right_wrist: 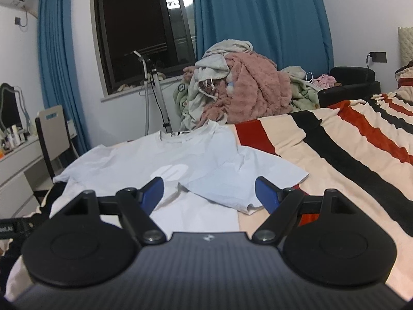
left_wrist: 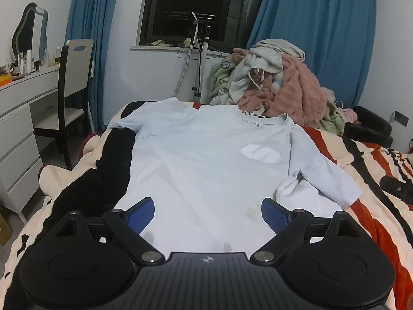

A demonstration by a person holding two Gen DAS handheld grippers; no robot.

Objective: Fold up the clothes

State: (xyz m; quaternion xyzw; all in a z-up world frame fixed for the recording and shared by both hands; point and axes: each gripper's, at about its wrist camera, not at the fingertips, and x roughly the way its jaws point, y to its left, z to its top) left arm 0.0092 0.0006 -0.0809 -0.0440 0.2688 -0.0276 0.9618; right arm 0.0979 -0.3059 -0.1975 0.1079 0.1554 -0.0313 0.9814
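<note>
Ahead of both pairs of fingers, a pale blue T-shirt [left_wrist: 206,160] is spread front-up on a bed, its collar at the far end and a white logo [left_wrist: 260,153] on the chest. The left gripper [left_wrist: 207,213] is held over the hem end with its blue fingers spread wide and nothing between them; only shirt fabric is seen in the gap below. The right gripper [right_wrist: 209,193] is likewise released, its fingers apart, with one short sleeve [right_wrist: 232,180] lying in the gap and beyond, not pinched. The shirt is laid on a striped blanket [right_wrist: 348,155] in cream, black and orange-red, which covers the bed to the right of the fingers. A black garment [left_wrist: 111,165] lies along the shirt's edge left of the left fingers. Beyond the collar, a heap of clothes [right_wrist: 242,93], pink, grey and green, is piled; whether it rests on the bed or on something behind it cannot be told. Farther off, a dark window [left_wrist: 191,7] is framed by blue curtains [left_wrist: 317,31], with a stand [left_wrist: 200,59] before it. A chair [left_wrist: 69,98] and white dresser [left_wrist: 23,118] are placed far left.
</note>
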